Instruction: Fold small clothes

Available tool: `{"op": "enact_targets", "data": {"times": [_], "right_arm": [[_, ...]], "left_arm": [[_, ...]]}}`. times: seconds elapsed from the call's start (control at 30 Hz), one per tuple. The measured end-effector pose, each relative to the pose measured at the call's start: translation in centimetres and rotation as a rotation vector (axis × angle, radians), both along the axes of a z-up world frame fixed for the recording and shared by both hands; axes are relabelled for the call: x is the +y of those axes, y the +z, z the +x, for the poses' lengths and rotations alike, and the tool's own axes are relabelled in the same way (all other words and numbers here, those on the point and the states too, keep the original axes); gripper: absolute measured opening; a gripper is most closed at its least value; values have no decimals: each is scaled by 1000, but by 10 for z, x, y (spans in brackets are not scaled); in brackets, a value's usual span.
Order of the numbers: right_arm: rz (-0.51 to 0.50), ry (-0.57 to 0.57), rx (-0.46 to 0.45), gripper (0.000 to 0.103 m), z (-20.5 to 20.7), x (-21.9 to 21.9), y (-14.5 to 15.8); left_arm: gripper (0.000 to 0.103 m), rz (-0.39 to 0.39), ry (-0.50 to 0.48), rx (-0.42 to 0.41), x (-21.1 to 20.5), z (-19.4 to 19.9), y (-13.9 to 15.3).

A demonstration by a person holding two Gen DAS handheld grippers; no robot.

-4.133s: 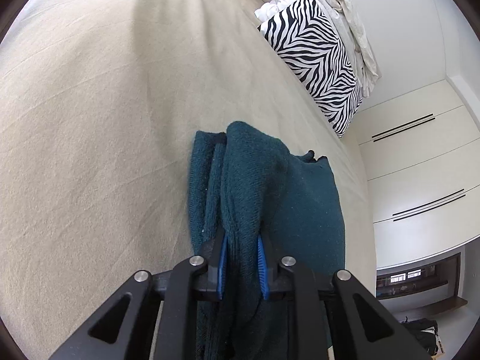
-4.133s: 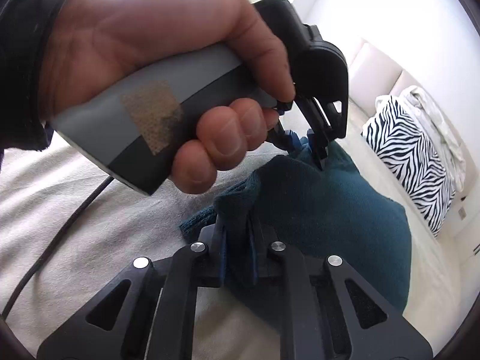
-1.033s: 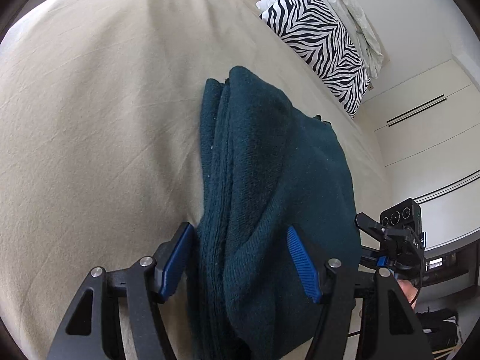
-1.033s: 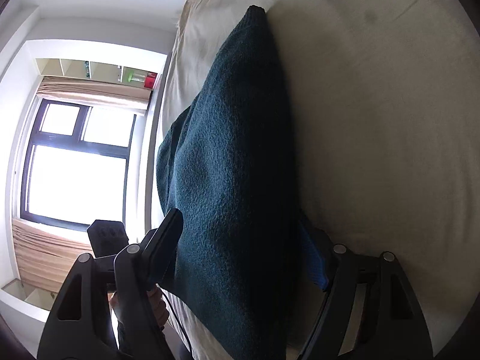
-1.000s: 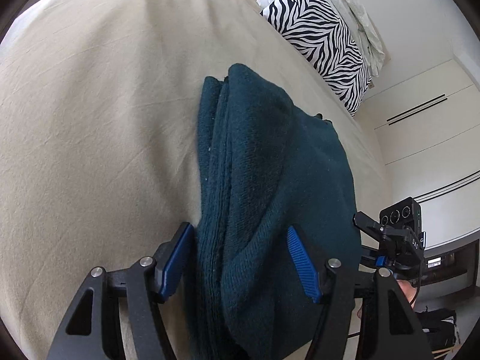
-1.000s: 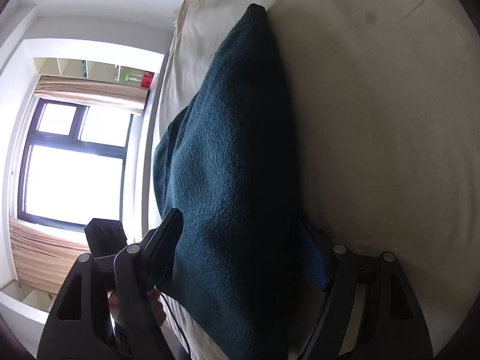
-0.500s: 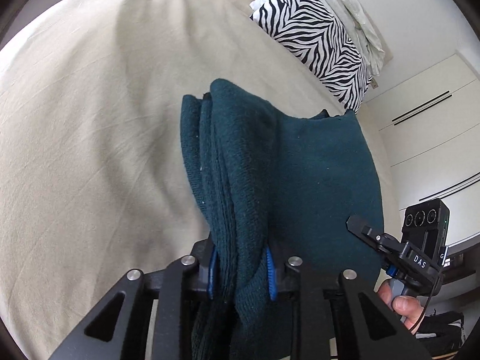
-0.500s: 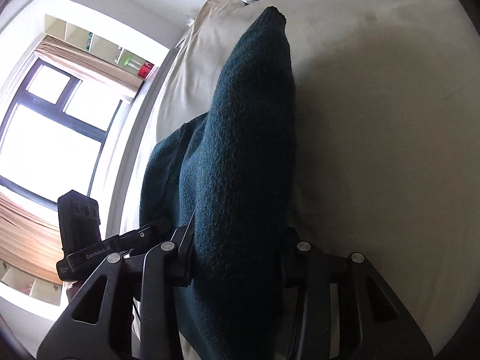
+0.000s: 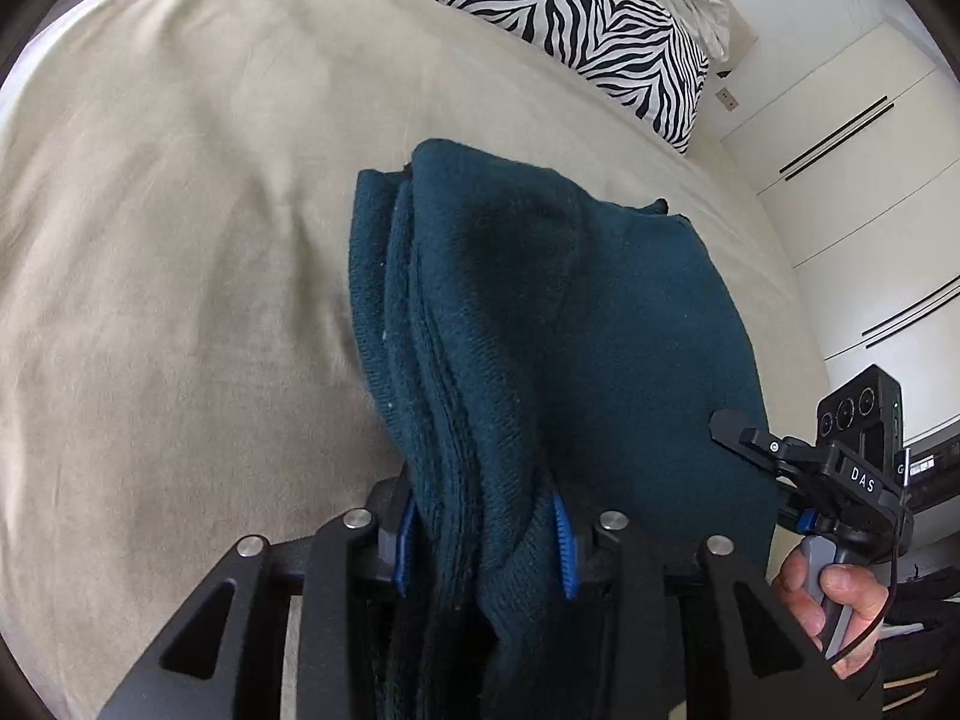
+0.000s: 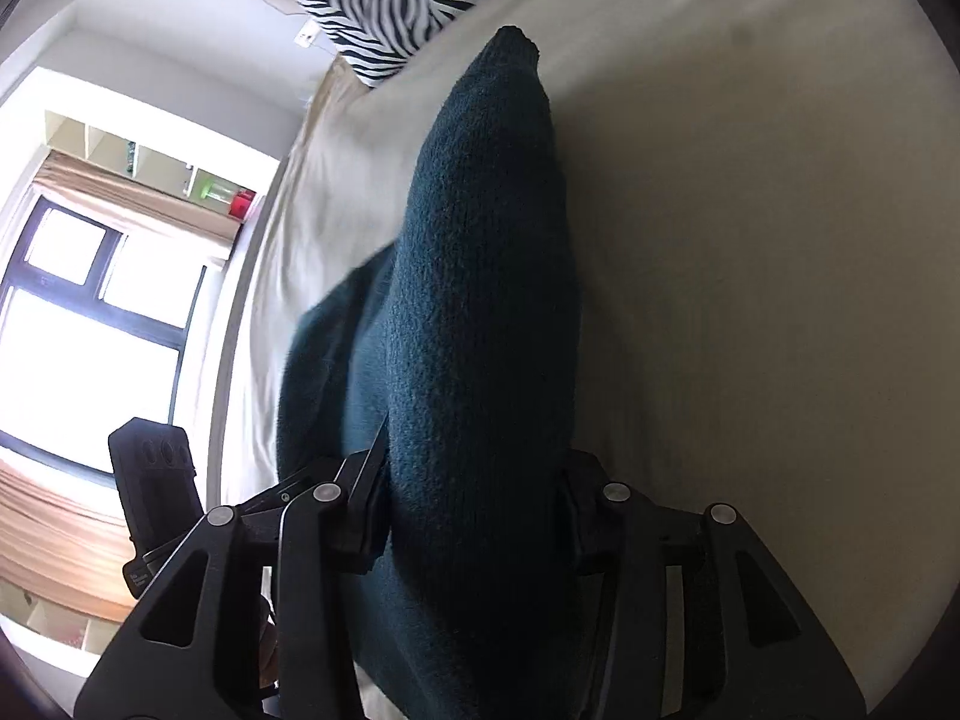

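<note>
A dark teal knitted garment [image 9: 540,312], folded into a thick stack, lies on a beige bed sheet [image 9: 180,240]. My left gripper [image 9: 485,540] has the stack's near left edge between its blue pads [image 9: 564,540], which press on the layers while the jaws are opening. In the right wrist view the same garment [image 10: 480,300] rises as a tall fold. My right gripper [image 10: 471,504] clamps its near edge, the cloth fills the gap, and these jaws are opening too. A hand [image 9: 840,594] holds the right tool's handle at the garment's right side.
A zebra-striped pillow [image 9: 570,18] and crumpled white bedding lie at the bed's head. White wardrobe doors [image 9: 870,180] stand beyond the bed's right side. In the right wrist view a bright window [image 10: 78,330] and shelves sit to the left. Bare sheet stretches left of the garment.
A second ago both grippers' jaws stood wide on either side of the garment's near edge. They have since closed on it, and garment and grippers have shifted across the bed toward the pillow.
</note>
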State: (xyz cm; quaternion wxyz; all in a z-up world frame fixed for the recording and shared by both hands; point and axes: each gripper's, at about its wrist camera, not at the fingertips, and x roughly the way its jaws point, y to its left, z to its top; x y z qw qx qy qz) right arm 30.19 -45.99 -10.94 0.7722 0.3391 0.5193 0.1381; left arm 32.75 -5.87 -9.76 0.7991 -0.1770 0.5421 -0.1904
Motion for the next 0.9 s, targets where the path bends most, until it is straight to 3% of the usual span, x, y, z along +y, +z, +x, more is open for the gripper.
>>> {"op": "enact_targets", "data": {"times": [0.1, 0.2, 0.27, 0.43, 0.53, 0.67, 0.73, 0.8, 0.9], "right_arm": [[151, -35, -77, 47, -11, -20, -19], [113, -80, -85, 50, -26, -26, -10], [71, -132, -108, 50, -27, -33, 2], [-127, -165, -257, 50, -98, -41, 71], [-252, -173, -371, 52, -156, -39, 115], [-390, -204, -531, 72, -244, -12, 170], [-455, -242, -620, 93, -285, 3, 197], [-506, -270, -719, 99, -323, 15, 218], [-621, -263, -816, 103, -364, 33, 250]], "left_arm": [[41, -20, -4, -15, 5, -6, 5], [43, -22, 10, -25, 25, -26, 16], [47, 21, 12, -91, 34, -51, 34], [89, 155, 30, -330, 47, -138, 87], [102, 207, 72, -468, 54, -193, 120], [103, 376, 172, -665, 47, -260, 165], [103, 411, 186, -758, 42, -289, 185], [103, 437, 203, -844, 37, -313, 206], [103, 470, 227, -857, 33, -328, 231]]}}
